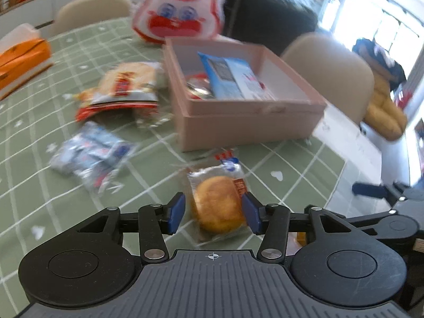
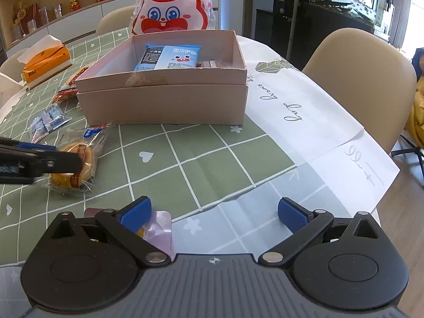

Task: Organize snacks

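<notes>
A round golden cake (image 1: 218, 206) in a clear wrapper lies on the green checked tablecloth (image 1: 148, 185). My left gripper (image 1: 213, 213) is open around the cake, a blue pad on each side, the right pad at its edge. In the right wrist view one dark finger (image 2: 61, 163) of that gripper crosses over the cake (image 2: 88, 159). My right gripper (image 2: 214, 212) stands wide open over the cloth near the table's front edge. A small pink-wrapped snack (image 2: 159, 228) lies by its left pad. The pink box (image 1: 246, 122) (image 2: 164, 100) holds blue packets (image 1: 228, 76) (image 2: 169, 57).
Left of the box lie a red-and-white cracker bag (image 1: 127, 87) and small blue-white packets (image 1: 90, 156). A rabbit-shaped bag (image 2: 172, 8) stands behind the box. An orange tissue box (image 2: 45, 61) sits far left. White paper (image 2: 304, 111) covers the table's right side, beside a beige chair (image 2: 357, 79).
</notes>
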Tool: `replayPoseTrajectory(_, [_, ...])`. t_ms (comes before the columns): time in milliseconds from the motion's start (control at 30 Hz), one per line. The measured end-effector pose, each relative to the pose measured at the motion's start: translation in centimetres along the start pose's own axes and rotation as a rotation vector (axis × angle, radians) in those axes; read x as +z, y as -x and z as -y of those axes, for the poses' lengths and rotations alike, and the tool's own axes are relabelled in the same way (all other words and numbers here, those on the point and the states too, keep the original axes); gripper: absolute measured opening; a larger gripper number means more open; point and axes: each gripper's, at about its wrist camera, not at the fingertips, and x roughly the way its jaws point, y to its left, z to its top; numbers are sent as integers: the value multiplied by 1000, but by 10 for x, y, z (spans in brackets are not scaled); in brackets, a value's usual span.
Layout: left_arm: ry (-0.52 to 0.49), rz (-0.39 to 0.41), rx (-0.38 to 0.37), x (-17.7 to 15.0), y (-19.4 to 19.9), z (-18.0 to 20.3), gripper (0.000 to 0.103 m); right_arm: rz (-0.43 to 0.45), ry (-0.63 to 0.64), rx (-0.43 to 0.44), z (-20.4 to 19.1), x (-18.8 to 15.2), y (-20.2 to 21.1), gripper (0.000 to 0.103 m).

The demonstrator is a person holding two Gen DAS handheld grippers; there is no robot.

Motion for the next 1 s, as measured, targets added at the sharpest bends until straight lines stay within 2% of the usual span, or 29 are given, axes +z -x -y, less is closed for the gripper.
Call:
replayPoseTrajectory(100, [86,10,30,-11,19,-19,52,10,2,2,1,-1,0,102])
replayPoseTrajectory(233, [141,-50,57,-18,27,-26,52,31,-1,2,1,-5,1,102])
replayPoseTrajectory(367, [78,-29,35,-6,27,-1,52,8,13,12,4,0,1,101])
replayPoseTrajectory(433, [39,-33,40,1,20,13,52,0,-4,-2,9,6,3,95])
replayPoseTrajectory(533, [-14,-69,61,8,1,32,52,62,14,-69,17,7,10,95])
replayPoseTrajectory(633, [-100,-103,115,11,-14,52,54,80,33,-90,27,5,9,95])
replayPoseTrajectory(667, [-123,-109,124,12,-18,58,58,66,22,-82,31,4,7,95])
replayPoseTrajectory(700, [-138,-118,122,12,-21,63,68,45,1,-68,36,2,4,95])
replayPoseTrajectory(733, [-150,-128,116,13,-23,67,73,27,-24,-51,41,1,2,95])
replayPoseTrajectory(767, [-162,-137,104,12,-25,70,83,40,-66,-33,47,-3,3,96])
replayPoseTrajectory(800, [-171,-140,99,11,-27,72,87,45,-67,-42,48,-4,3,96])
replayPoseTrajectory(900, [-146,-106,98,12,-23,68,83,61,-52,-46,48,-9,3,97])
replayPoseTrajectory(1000, [-97,-78,146,13,-21,57,79,74,-53,-48,46,-12,4,98])
